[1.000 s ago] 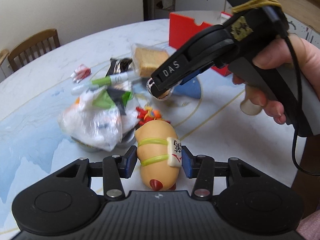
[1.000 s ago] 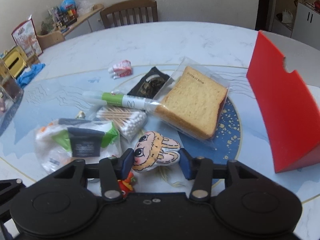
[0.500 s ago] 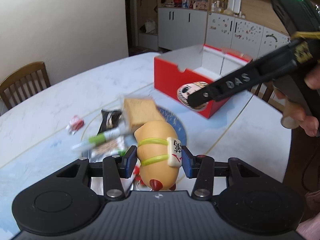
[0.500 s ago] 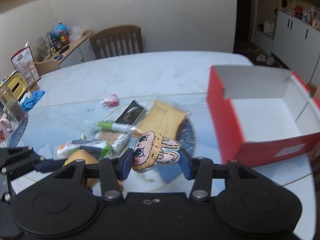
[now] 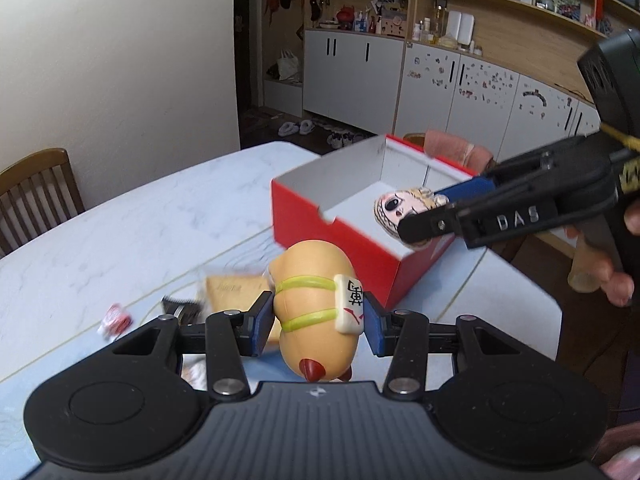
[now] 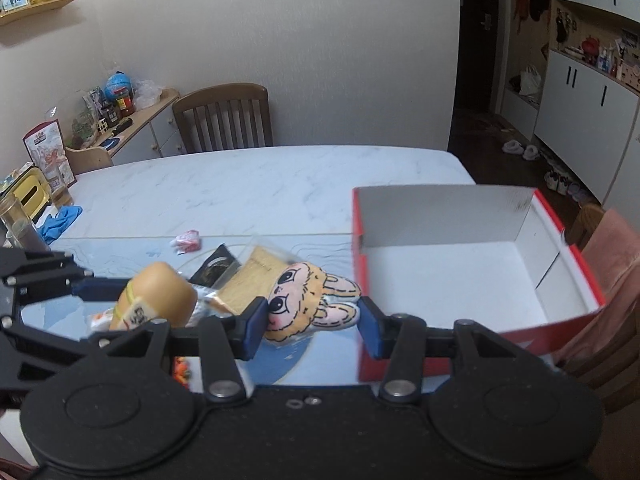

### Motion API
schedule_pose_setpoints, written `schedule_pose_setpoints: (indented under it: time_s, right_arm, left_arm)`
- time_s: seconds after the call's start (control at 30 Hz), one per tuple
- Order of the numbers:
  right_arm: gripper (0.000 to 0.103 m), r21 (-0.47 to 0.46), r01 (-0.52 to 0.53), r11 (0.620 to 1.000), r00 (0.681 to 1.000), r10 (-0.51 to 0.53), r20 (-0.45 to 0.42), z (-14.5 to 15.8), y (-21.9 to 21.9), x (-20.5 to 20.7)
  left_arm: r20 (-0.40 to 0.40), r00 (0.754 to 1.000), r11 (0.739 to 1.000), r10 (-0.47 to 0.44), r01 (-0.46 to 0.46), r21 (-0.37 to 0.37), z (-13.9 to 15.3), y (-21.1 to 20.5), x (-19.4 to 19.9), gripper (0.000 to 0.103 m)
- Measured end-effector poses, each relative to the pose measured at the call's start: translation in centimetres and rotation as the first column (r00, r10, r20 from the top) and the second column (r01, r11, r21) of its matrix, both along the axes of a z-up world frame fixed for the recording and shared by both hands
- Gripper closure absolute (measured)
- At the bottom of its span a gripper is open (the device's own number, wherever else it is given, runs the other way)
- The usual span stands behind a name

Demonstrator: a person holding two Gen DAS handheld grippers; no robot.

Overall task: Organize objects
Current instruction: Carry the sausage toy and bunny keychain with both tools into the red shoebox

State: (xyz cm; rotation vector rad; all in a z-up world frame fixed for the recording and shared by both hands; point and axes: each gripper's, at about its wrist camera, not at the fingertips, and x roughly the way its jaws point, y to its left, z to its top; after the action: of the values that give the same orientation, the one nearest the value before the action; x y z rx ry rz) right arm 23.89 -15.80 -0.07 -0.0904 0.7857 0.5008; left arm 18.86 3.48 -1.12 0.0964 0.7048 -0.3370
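My left gripper [image 5: 318,322] is shut on a tan, bread-shaped toy [image 5: 316,308] with green bands and a white tile, held above the table. In the right wrist view that toy [image 6: 160,298] hangs at the left, still in the left gripper. My right gripper [image 6: 312,320] is shut on a flat plush bunny face [image 6: 308,304]. From the left wrist view the bunny face [image 5: 404,210] hovers over the open red box [image 5: 348,216], pinched by the right gripper [image 5: 416,216]. The red box [image 6: 480,264] has a white, bare inside.
On the marble table [image 6: 248,192] lie a bagged bread slice [image 6: 256,272], a black packet [image 6: 214,264] and a small red-white sweet [image 6: 186,240]. A wooden chair [image 6: 228,120] stands behind, another chair [image 5: 36,196] at the left. A pink-covered seat [image 6: 608,264] sits beside the box.
Both grippers rose from the pile with their toys and swung toward the red box. The bunny face now hangs over the box's opening. The pile has dropped low in both views.
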Motion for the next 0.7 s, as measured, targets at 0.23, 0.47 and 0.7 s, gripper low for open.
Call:
schedule_pose_setpoints:
  time_s: [0.23, 0.47, 0.7]
  right_arm:
    - [0.055, -0.002, -0.022, 1.000, 1.000, 0.022, 0.012, 0.0, -4.0, 3.1]
    - [0.055, -0.015, -0.019, 1.000, 1.000, 0.019, 0.015, -0.9, -8.0, 6.2]
    - [0.055, -0.047, -0.005, 0.999, 1.000, 0.005, 0.012, -2.6, -11.0, 8.6]
  left_arm:
    - [0.004, 1.000, 1.000, 0.010, -0.010, 0.004, 0.8, -4.5, 4.1, 0.058]
    - [-0.023, 1.000, 1.000, 0.015, -0.014, 0.008, 0.4, -9.1, 8.7, 0.058]
    - [-0.067, 0.998, 0.999, 0.017, -0.015, 0.031, -1.4, -12.4, 13.1, 0.058]
